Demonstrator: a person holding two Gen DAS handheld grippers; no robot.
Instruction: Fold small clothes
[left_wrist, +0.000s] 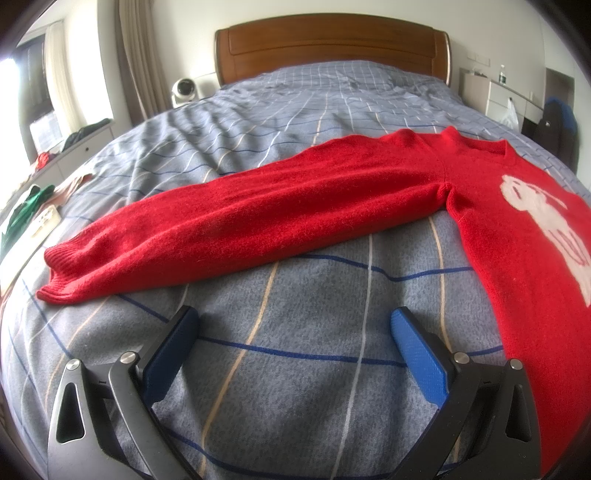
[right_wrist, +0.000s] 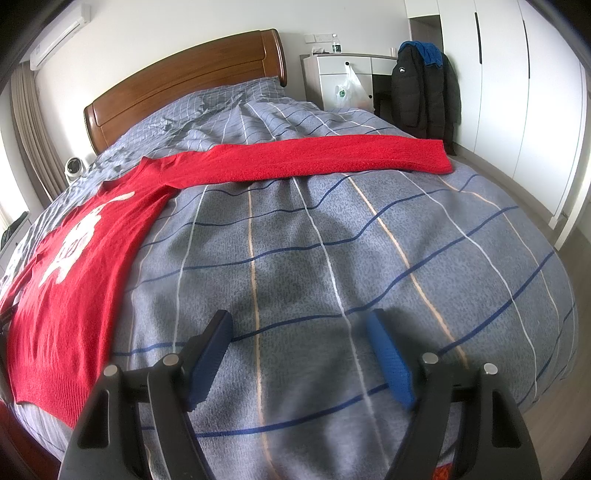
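Observation:
A red knit sweater (left_wrist: 517, 221) with a white figure on the chest lies flat, front up, on the blue-grey checked bed cover (left_wrist: 295, 350). In the left wrist view its one sleeve (left_wrist: 240, 225) stretches out to the left, cuff near the bed's left side. My left gripper (left_wrist: 295, 325) is open and empty, hovering over the cover just in front of that sleeve. In the right wrist view the sweater body (right_wrist: 74, 266) lies at the left and the other sleeve (right_wrist: 314, 157) stretches right. My right gripper (right_wrist: 299, 328) is open and empty over bare cover, well short of that sleeve.
A wooden headboard (right_wrist: 184, 85) stands at the far end. A white nightstand (right_wrist: 340, 77) and a dark jacket (right_wrist: 424, 92) stand to the right, with white wardrobes (right_wrist: 517, 92) beyond. On the left are green clothes (left_wrist: 26, 210), a low dresser (left_wrist: 85, 144) and a small white fan (left_wrist: 183, 89).

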